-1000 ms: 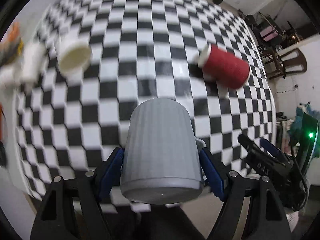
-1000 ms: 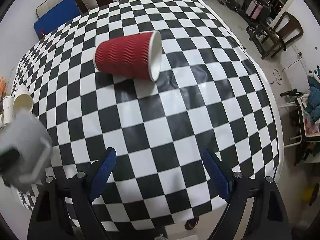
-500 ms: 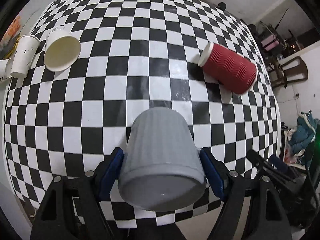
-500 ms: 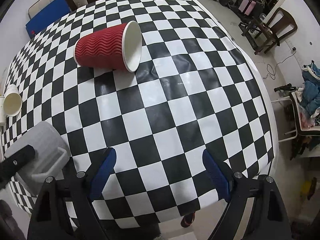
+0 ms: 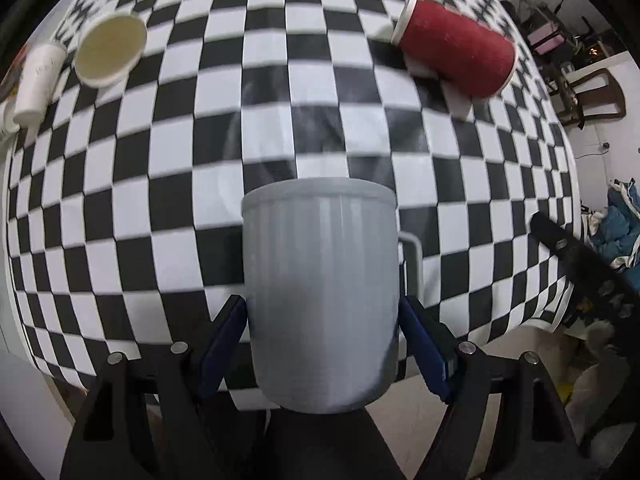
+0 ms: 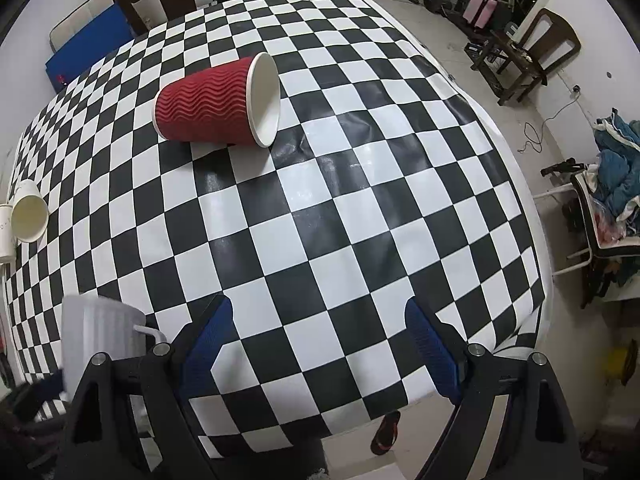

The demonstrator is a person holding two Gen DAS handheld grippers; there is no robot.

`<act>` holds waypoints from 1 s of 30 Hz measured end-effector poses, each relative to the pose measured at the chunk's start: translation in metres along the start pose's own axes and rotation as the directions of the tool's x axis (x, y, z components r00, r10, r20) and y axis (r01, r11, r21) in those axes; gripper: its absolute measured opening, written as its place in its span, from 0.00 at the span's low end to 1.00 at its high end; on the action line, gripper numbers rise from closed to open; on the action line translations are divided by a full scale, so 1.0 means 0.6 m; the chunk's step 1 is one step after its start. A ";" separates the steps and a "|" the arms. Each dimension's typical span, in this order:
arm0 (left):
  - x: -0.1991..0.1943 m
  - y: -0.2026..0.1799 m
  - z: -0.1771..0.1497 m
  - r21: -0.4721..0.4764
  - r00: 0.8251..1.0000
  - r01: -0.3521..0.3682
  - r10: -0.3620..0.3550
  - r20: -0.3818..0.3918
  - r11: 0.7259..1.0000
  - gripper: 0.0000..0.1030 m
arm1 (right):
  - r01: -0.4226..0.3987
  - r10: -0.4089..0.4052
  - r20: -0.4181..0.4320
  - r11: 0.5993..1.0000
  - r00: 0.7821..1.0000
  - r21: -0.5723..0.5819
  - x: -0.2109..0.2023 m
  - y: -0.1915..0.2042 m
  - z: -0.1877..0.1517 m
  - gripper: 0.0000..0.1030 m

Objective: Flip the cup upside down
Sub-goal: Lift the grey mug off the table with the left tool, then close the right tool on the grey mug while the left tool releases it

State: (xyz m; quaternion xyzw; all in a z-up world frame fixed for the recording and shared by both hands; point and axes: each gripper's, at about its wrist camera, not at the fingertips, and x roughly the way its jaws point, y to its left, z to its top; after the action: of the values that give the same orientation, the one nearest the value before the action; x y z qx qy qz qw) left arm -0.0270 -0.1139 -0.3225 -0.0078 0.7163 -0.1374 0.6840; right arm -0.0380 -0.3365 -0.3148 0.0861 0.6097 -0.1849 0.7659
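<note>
My left gripper (image 5: 322,344) is shut on a grey ribbed mug (image 5: 320,288) with its handle (image 5: 412,256) to the right. Its flat closed end points away from the camera and its sides run down toward the fingers. It is held over the near part of the checkered table (image 5: 200,160). The mug also shows at the lower left of the right wrist view (image 6: 100,332). My right gripper (image 6: 316,344) is open and empty above the table's near edge.
A red ribbed paper cup (image 5: 456,52) lies on its side at the far right, also seen in the right wrist view (image 6: 216,108). White paper cups (image 5: 108,52) lie at the far left. Chairs (image 6: 528,52) and clutter stand beyond the table's right edge.
The left gripper has turned the mug, so I now see its side and far closed end instead of its near end. The left view is blurred by motion. The right gripper has shifted slightly.
</note>
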 end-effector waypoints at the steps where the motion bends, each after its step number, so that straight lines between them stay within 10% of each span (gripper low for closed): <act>1: 0.009 0.002 -0.004 -0.012 1.000 -0.001 0.001 -0.009 1.000 0.74 | 0.003 -0.003 0.002 1.000 1.000 0.006 -0.002 -0.001 -0.003 0.87; 16: -0.004 0.023 0.042 0.015 0.998 0.024 -0.025 0.056 1.000 0.76 | 0.083 -0.083 0.019 0.997 0.996 -0.007 -0.023 0.001 -0.029 0.87; 19: -0.039 0.030 0.029 0.047 0.995 -0.014 0.009 0.101 0.999 0.97 | 0.087 -0.086 0.029 0.996 0.996 -0.025 -0.033 0.006 -0.028 0.87; 25: -0.112 0.046 0.004 0.065 0.965 -0.148 0.129 0.228 0.987 0.99 | 0.072 -0.058 0.080 0.978 0.995 -0.197 -0.072 0.040 -0.028 0.89; 28: -0.129 0.076 -0.015 0.001 0.951 -0.211 0.206 0.229 0.977 0.99 | 0.095 -0.057 0.094 0.879 0.994 -0.467 -0.098 0.099 -0.024 0.89; 30: -0.128 0.091 -0.024 -0.038 0.947 -0.233 0.236 0.217 0.972 0.99 | 0.138 -0.071 0.125 0.718 0.990 -0.682 -0.111 0.151 -0.034 0.89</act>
State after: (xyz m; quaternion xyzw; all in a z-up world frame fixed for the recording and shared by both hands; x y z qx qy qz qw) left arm -0.0266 -0.0432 -0.2586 0.0580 0.6327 -0.0493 0.7707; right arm -0.0338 -0.2344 -0.2639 -0.2476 0.6034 0.0080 0.7580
